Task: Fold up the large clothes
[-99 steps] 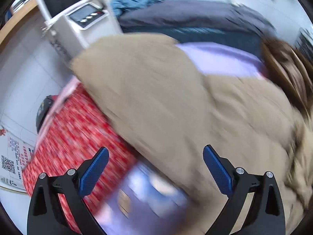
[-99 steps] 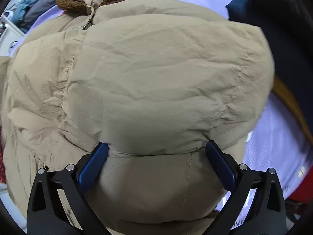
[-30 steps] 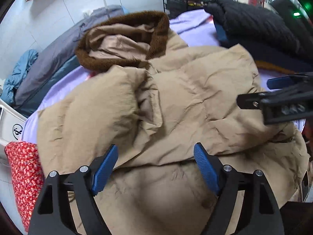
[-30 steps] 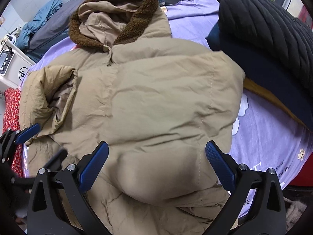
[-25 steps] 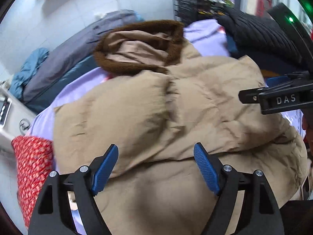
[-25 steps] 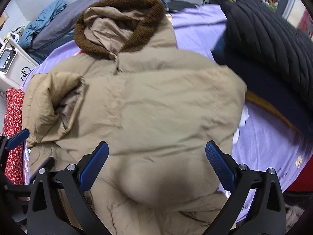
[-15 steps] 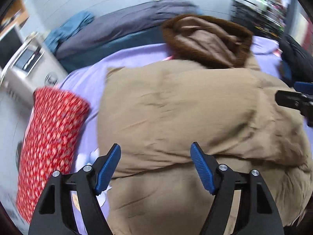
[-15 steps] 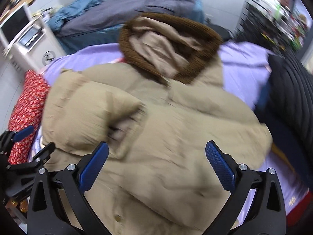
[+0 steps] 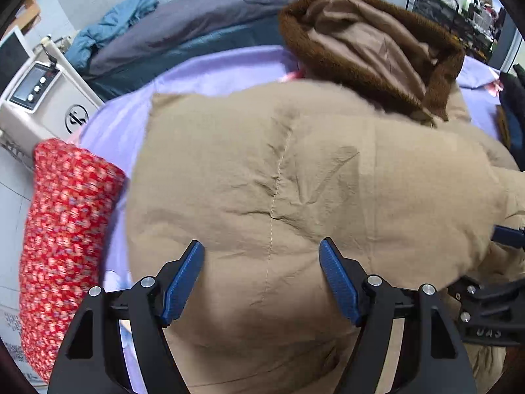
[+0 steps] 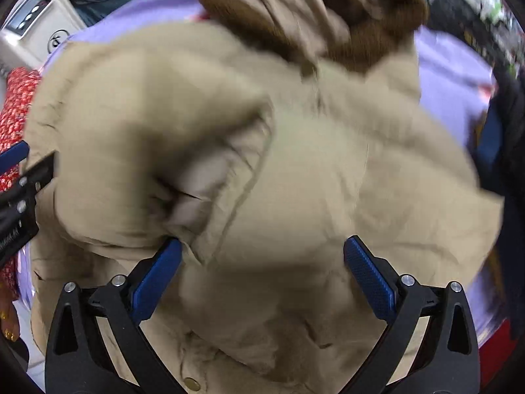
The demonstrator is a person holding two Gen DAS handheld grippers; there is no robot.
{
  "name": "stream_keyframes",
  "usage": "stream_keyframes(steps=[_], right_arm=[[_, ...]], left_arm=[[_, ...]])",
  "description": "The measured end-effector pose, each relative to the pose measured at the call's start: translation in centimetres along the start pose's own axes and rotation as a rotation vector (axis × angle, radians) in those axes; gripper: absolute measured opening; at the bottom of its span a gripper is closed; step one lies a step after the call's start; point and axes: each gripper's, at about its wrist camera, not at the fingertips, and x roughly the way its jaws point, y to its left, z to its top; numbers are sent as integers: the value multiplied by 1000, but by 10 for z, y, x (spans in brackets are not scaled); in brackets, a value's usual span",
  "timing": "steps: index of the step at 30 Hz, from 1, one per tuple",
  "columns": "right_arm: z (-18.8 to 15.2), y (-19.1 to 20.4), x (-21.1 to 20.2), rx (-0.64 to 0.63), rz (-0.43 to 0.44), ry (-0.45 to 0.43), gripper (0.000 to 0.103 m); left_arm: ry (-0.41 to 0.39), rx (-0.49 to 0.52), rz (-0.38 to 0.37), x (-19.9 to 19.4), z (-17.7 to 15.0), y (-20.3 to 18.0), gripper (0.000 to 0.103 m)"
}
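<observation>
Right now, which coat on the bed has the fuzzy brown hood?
The tan puffer coat under both grippers. The grey and blue ones behind show no fur.

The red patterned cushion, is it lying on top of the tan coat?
No, the red patterned cushion sits beside the tan coat, at the edge of the purple sheet.

A lived-in bedroom, lilac bedsheet (image 9: pixel 210 78) spread across the frame, grey duvet (image 9: pixel 210 16) heaped at the top, beige appliance with a small display (image 9: pixel 36 98) upper left, cluttered black wire shelving (image 9: pixel 452 10) upper right
</observation>
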Motion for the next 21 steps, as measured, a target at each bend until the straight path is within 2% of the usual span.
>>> stream_keyframes(steps=[5,9,15,21], right_arm=[[-11,7,13,-84,-48,-10,98],[-11,4,23,-68,-49,6,98],[-5,1,37,-59,-53,23,98],[-8,0,40,-65,-53,19,98]], left_arm=[[46,14,24,20,-4,-4,75],[66,41,48,31,-4,-9,77],[78,30,77,41,-4,-11,82],[79,12,95,45,-4,-8,95]])
